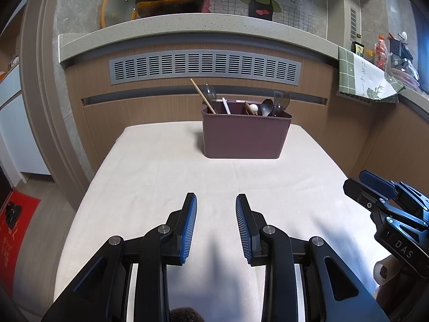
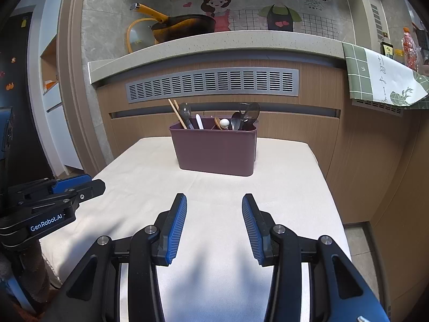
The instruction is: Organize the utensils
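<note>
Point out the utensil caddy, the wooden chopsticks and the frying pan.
utensil caddy [image 1: 242,139]: left wrist view, front wall.
wooden chopsticks [image 2: 177,117]: right wrist view, mid-shaft.
frying pan [image 2: 185,26]: right wrist view, side of bowl.

Even indoor light, sharp centre, heavy fisheye bending at the edges

Both wrist views are bright and clear in the middle, with the pale counter [image 1: 161,166] lit evenly and close to washed out at its near right corner. Soft, blurred-edged shadows fall on it under the left gripper [image 1: 216,201] and the right gripper [image 2: 214,201], and a faint one lies beside the maroon caddy [image 1: 245,136]. Straight lines such as the grey vent grille [image 2: 211,83] bow strongly. Corners sink into black vignette, and the extreme right edge shows a bluish fringe.
</note>
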`<state>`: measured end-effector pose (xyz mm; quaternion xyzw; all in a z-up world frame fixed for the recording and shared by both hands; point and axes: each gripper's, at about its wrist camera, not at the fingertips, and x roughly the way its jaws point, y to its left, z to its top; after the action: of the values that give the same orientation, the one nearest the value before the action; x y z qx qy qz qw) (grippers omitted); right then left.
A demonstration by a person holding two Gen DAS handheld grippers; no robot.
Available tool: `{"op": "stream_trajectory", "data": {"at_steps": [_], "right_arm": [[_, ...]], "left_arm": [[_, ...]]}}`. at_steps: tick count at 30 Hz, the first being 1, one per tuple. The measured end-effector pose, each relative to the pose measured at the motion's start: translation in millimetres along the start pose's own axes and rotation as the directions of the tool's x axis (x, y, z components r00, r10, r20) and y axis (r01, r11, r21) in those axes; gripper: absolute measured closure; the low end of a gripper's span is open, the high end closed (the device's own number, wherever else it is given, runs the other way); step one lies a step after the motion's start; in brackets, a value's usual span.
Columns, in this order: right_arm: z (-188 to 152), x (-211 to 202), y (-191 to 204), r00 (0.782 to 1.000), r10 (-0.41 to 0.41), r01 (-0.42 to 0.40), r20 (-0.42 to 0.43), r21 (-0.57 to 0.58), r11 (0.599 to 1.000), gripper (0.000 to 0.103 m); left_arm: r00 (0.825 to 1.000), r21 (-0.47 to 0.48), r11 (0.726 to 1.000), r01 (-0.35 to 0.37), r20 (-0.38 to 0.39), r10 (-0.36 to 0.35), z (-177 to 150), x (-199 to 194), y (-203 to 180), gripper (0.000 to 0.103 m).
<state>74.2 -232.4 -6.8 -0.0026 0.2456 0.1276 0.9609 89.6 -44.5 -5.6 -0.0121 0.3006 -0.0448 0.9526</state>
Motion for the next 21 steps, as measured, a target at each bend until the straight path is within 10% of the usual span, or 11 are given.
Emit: {"op": "stream_trajectory", "data": {"at_steps": [21], "right_arm": [[1.5, -1.5, 0.9, 1.000, -0.016, 0.016, 0.011, -0.002, 1.000, 0.062]], "left_arm": [[1.000, 0.002, 1.000, 0.001, 0.010, -0.001, -0.7, 0.2, 2.7, 0.072]]}}
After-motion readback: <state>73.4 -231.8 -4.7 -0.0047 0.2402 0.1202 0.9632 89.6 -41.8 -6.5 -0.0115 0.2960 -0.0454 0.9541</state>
